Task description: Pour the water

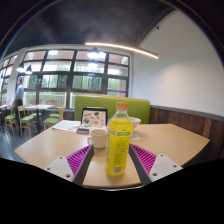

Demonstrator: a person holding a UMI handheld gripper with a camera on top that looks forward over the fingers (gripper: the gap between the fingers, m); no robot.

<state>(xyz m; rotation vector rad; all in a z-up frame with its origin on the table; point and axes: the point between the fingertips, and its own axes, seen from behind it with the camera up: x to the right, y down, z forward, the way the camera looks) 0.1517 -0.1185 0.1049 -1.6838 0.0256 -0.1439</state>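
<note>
A yellow drink bottle point(119, 145) with a yellow cap and a green label stands upright on the light wooden table point(45, 148). It is between my gripper's point(112, 152) two fingers, whose purple pads point(80, 157) flank it low down. The left side shows a gap, and the right pad lies close to the bottle. The gripper is open. A white cup point(98, 137) sits on the table just beyond the left finger, beside the bottle.
A white bowl point(135, 123) and a small standing sign point(94, 117) are farther back on the table, with a paper point(66, 126) to their left. A green bench point(105, 103) runs behind. Farther left are more tables and a person point(18, 95).
</note>
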